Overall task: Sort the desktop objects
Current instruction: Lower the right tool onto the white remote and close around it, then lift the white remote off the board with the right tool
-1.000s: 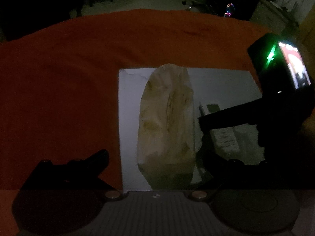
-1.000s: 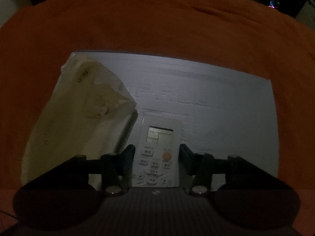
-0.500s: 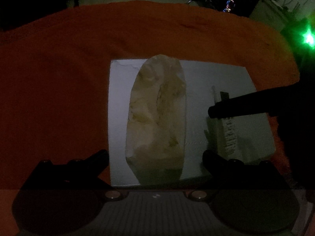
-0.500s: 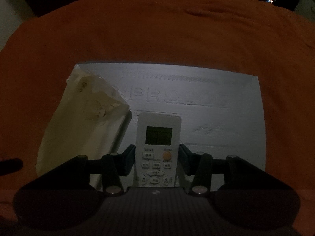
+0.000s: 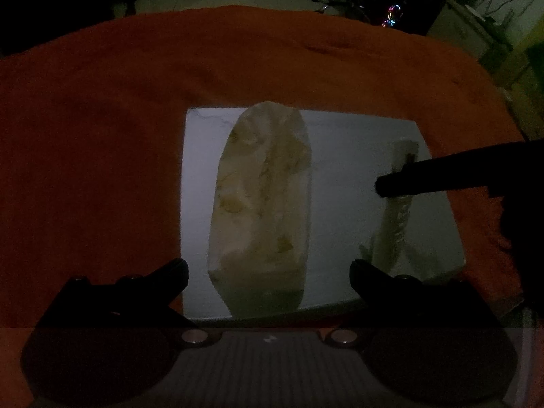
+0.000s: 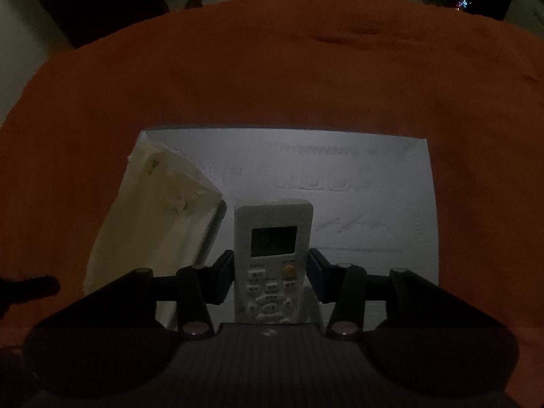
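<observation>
R claw [image 6: 271, 280] pinches white remote [image 6: 273, 238] at both sides, above white board [image 6: 391, 224]. L claw [image 5: 268, 272] spread wide, nothing gripped, over cream bag [image 5: 261, 204] lying on board. Orange cloth [image 6: 272, 78] covers tabletop.

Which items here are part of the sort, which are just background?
Part of the job:
- remote control, between the right tool pads
- crumpled paper bag, lying on the white board
- white board under both
- left tool, open over the bag's near end

Just lying about:
- orange cloth covering the table
- coloured lights in the dark room behind
</observation>
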Demonstrator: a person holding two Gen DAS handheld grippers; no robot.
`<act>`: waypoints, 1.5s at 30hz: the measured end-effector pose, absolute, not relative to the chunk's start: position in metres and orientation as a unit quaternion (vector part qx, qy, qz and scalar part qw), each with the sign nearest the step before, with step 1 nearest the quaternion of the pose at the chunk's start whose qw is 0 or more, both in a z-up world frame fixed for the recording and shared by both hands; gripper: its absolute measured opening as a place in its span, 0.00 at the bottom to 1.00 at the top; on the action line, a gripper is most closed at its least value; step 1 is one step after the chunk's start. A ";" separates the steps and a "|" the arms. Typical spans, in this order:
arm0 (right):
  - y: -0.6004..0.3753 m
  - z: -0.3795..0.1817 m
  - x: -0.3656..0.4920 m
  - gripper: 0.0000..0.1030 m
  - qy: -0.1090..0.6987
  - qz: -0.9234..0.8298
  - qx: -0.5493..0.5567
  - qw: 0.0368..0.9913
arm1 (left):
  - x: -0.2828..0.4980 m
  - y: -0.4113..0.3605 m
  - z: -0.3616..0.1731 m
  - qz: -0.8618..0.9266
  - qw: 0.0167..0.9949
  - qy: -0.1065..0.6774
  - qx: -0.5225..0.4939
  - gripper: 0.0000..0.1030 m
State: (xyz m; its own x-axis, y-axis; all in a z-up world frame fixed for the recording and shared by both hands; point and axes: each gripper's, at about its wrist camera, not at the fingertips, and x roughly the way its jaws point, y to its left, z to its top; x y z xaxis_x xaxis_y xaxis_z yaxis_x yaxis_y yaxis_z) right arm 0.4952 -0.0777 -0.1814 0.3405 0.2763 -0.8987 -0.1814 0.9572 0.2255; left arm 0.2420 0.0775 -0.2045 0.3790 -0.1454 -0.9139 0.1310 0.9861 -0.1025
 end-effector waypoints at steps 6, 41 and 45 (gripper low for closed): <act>-0.082 -0.173 0.485 0.46 0.546 0.149 0.050 0.823 | 0.238 0.079 -0.203 -0.084 0.830 0.551 -0.011 1.00; -0.068 -0.220 0.537 0.76 0.578 0.120 0.069 0.804 | 0.232 0.082 -0.220 -0.079 0.820 0.568 -0.002 1.00; -0.070 -0.225 0.553 0.76 0.590 0.093 0.085 0.798 | 0.230 0.081 -0.220 -0.082 0.818 0.569 -0.002 1.00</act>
State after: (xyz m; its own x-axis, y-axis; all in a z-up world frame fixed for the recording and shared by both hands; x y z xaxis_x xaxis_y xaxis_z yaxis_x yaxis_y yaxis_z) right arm 0.5529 -0.0704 -0.2253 0.2872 0.2489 -0.9250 -0.0488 0.9682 0.2453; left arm 0.2296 0.0806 -0.2195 0.3394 -0.1370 -0.9306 0.1319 0.9865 -0.0971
